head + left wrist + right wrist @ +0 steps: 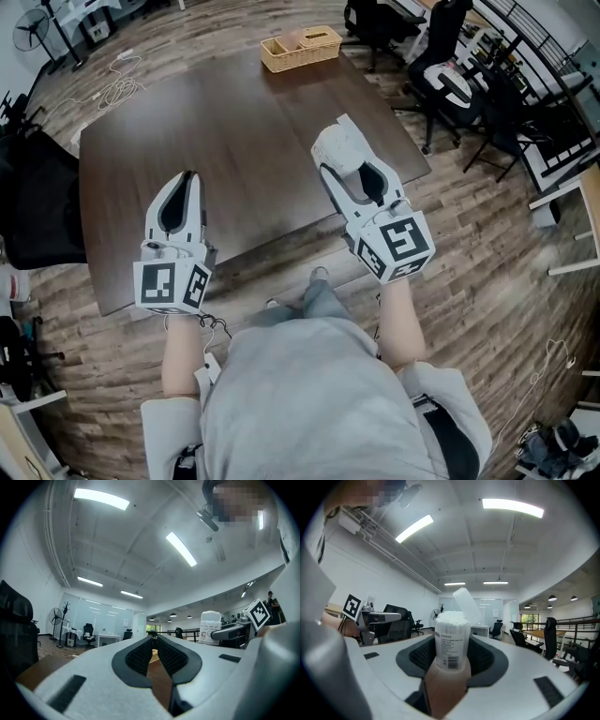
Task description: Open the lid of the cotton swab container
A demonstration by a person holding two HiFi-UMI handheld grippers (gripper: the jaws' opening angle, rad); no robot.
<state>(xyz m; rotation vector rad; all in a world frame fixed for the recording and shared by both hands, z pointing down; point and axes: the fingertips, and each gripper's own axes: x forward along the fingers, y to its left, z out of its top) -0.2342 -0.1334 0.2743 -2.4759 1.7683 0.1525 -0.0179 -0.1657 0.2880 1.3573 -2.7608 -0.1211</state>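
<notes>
swab ctnr point(451, 645) in R claw point(451, 641), lid point(466, 603) open

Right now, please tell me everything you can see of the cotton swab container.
The cotton swab container is a clear plastic cylinder packed with white swab heads, with a printed label and barcode on its side. Its translucent lid is flipped open and tilts up behind the rim. It stands upright between the pads of the right gripper, which press its sides.

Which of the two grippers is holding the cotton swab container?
The right gripper: its jaws grip the cotton swab container, lid flipped open. The left gripper is shut with nothing between its jaws.
</notes>
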